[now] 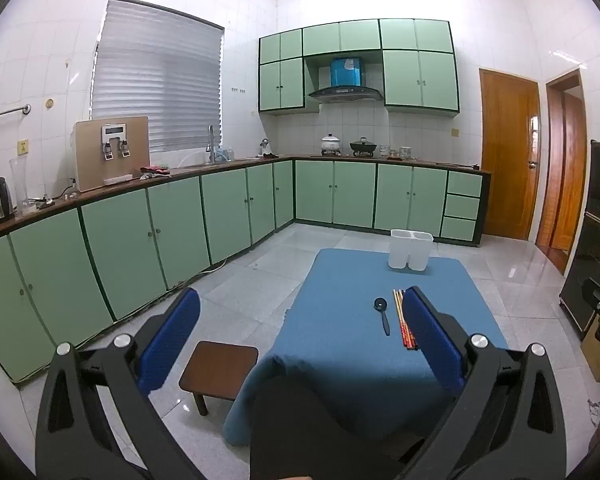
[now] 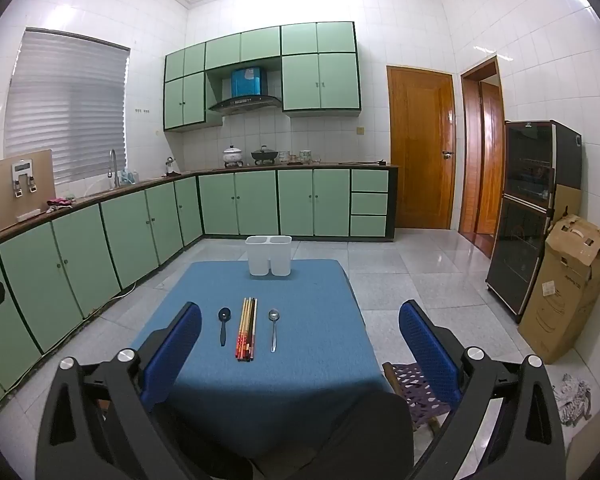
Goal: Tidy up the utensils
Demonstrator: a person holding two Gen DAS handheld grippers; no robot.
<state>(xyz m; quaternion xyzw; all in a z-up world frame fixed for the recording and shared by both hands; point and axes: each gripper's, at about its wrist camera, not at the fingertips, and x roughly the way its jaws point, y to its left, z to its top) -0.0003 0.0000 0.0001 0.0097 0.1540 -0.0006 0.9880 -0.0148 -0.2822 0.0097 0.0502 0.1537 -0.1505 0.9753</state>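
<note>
A black spoon [image 2: 223, 325], a bundle of chopsticks [image 2: 247, 329] and a metal spoon [image 2: 273, 327] lie side by side on the blue tablecloth [image 2: 308, 344]. A white two-compartment holder [image 2: 268, 255] stands empty at the table's far edge. In the left wrist view the black spoon [image 1: 382, 314], the chopsticks [image 1: 403, 318] and the holder [image 1: 410, 249] show; my right finger hides the metal spoon. My left gripper [image 1: 300, 312] is open and empty, held above and left of the table's near edge. My right gripper [image 2: 300, 320] is open and empty above the near edge.
A small brown stool [image 1: 219, 370] stands left of the table, a woven stool [image 2: 420, 388] right of it. Green cabinets [image 2: 140, 224] line the left and far walls. A dark cabinet [image 2: 536, 208] and a cardboard box [image 2: 568, 280] stand at right.
</note>
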